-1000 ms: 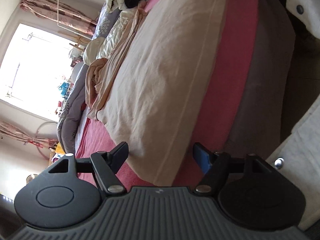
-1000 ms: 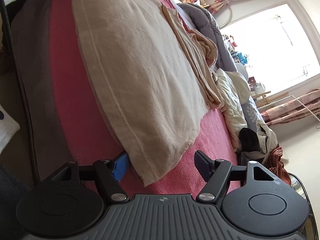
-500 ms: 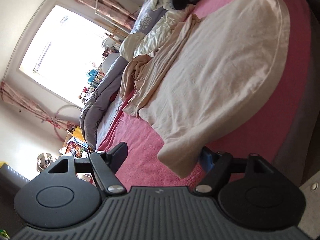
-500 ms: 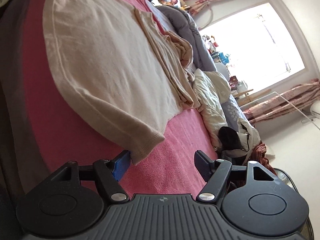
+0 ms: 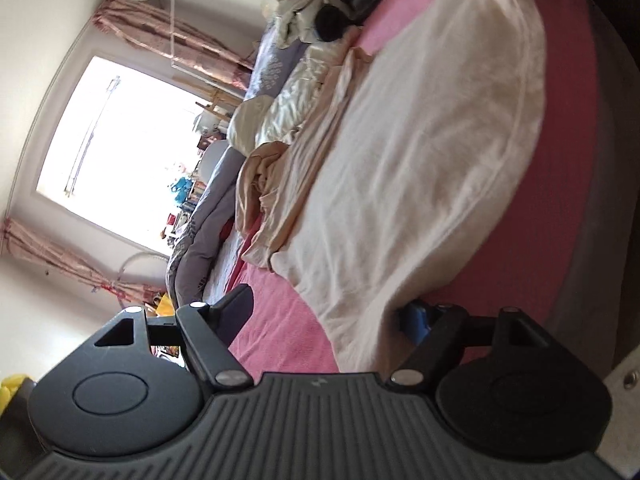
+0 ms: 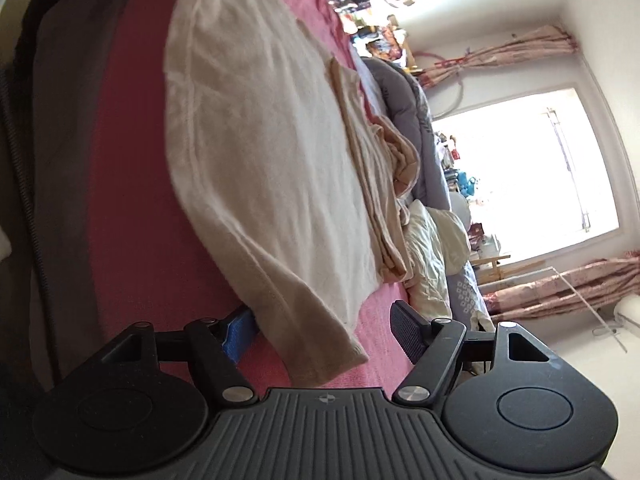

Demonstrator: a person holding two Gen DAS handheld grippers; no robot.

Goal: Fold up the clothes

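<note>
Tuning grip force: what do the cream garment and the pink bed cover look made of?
Cream garment: soft matte knit, probably cotton jersey; it drapes in loose wrinkles and has a stitched hem. Pink bed cover: looks like terry or fleece, with a nubby, looped, dull surface.

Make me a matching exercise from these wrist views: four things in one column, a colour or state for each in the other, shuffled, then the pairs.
Things:
1. cream garment
2. bedspread
3. left gripper
4. quilt

Colour or state:
A. grey, bunched along the far side of the bed
B. pink, under the clothes
C. jaws open, a garment corner between them
D. pale, spread flat

Pairs: 1-D, 2-B, 3-C, 4-A
</note>
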